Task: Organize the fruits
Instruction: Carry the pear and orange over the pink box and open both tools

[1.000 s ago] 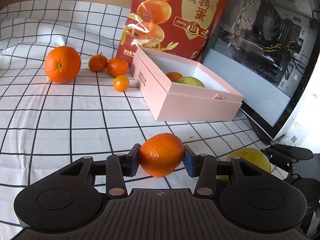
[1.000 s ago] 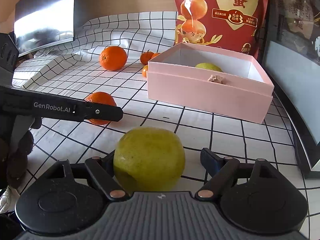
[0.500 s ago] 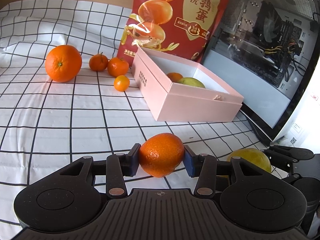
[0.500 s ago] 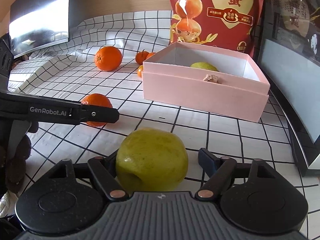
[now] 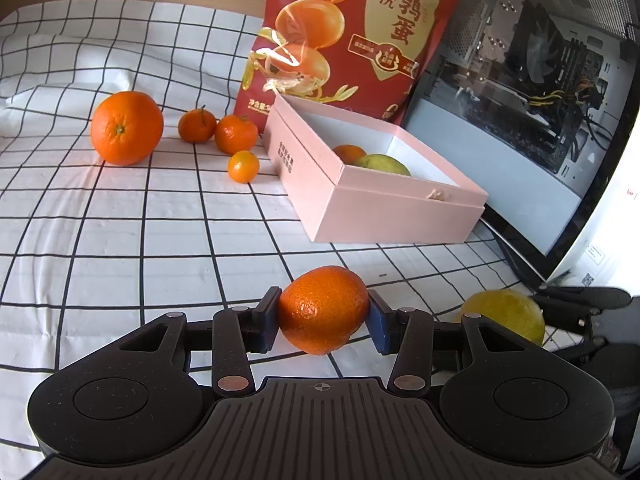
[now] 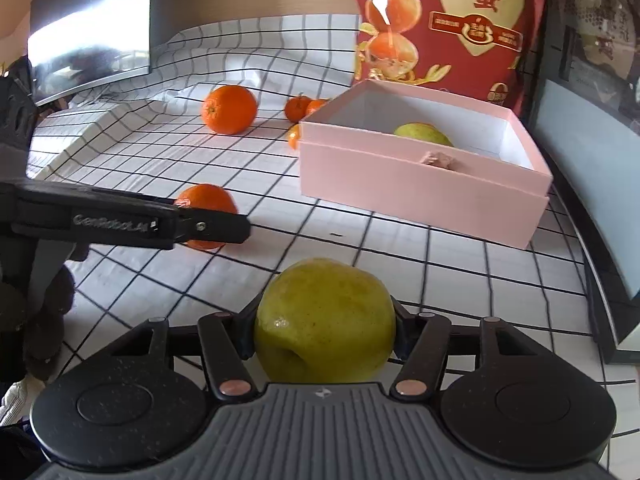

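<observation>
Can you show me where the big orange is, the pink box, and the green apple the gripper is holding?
big orange [image 5: 127, 128]: left wrist view, middle of its peel.
pink box [image 5: 396, 216]: left wrist view, front outer wall.
green apple [image 6: 325, 322]: right wrist view, middle of its skin, between the jaws.

A white cloth with black grid lines [image 5: 120, 240] lies matt and slightly creased over the surface. The pink cardboard box [image 5: 400, 216] looks smooth and matt, while the red foil snack bag [image 5: 360, 40] behind it is glossy. The dimpled orange mandarin [image 5: 323, 309] shines faintly between matt black plastic tongs [image 5: 323, 320], and the smooth yellow-green apple [image 6: 325, 316] carries a small wet-looking highlight.
</observation>
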Tool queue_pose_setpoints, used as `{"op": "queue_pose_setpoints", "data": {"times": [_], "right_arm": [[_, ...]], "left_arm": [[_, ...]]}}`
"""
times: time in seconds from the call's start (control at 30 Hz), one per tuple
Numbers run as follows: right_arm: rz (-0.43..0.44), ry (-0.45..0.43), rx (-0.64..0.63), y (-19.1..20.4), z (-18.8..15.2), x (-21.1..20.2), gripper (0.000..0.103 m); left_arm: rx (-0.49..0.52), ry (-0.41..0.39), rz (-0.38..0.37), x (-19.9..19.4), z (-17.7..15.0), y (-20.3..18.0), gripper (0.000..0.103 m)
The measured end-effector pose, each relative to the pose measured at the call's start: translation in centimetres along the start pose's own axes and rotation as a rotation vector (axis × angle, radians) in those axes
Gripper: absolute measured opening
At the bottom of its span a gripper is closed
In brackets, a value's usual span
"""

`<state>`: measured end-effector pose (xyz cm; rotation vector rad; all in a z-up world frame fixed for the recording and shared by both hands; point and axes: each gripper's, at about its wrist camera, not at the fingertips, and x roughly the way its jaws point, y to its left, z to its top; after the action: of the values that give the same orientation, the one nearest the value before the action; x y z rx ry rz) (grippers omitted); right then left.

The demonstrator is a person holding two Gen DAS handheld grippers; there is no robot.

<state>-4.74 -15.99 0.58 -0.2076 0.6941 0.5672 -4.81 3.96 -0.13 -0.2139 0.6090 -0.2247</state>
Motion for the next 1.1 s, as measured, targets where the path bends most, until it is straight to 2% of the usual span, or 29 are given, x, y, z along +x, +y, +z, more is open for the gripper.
{"op": "queue_pose_setpoints", "data": {"times": [0.2,0.4,0.5,0.6,0.7,0.8,0.87,1.0,1.1], "right_arm": [[-0.036,0.001,0.054,-2.0,0.4,-0.5,0.060],[-0.076,-0.017,0.099,-3.9,1.2,-1.7,0.060],[-0.082,-0.046,0.083,-4.3,3.1,-2.8,0.060],[-0.079,-0.088,0.067,-4.9,6.7,-4.3,0.060],[-0.100,-0.133,0.062,-6.0,10.9,-5.0,0.060],[-0.145,-0.138,0.063,-7.3,14.0,-3.9,0.060],[-0.173,-0.121,0.076,-8.4,15.6,-2.1,0.060],[-0.211,-0.076,0.139,-10.9,16.7,2.2,0.060],[-0.244,-0.040,0.187,-11.9,16.5,5.4,0.060]], "left_arm": [[0.033,0.018,0.005,0.1,0.1,-0.6,0.049],[0.031,0.030,-0.061,0.2,1.7,-1.5,0.049],[0.059,-0.031,-0.067,-0.4,5.0,-2.3,0.049],[0.052,-0.075,-0.081,0.0,9.5,-2.9,0.049],[0.019,-0.110,-0.097,1.4,14.0,-3.1,0.049],[0.048,-0.133,-0.076,3.8,17.6,-3.8,0.049],[0.066,-0.091,-0.090,6.1,19.4,-3.8,0.049],[-0.102,0.054,-0.123,11.5,20.9,-1.7,0.049],[-0.140,0.109,-0.078,14.0,20.3,-0.8,0.049]]}}
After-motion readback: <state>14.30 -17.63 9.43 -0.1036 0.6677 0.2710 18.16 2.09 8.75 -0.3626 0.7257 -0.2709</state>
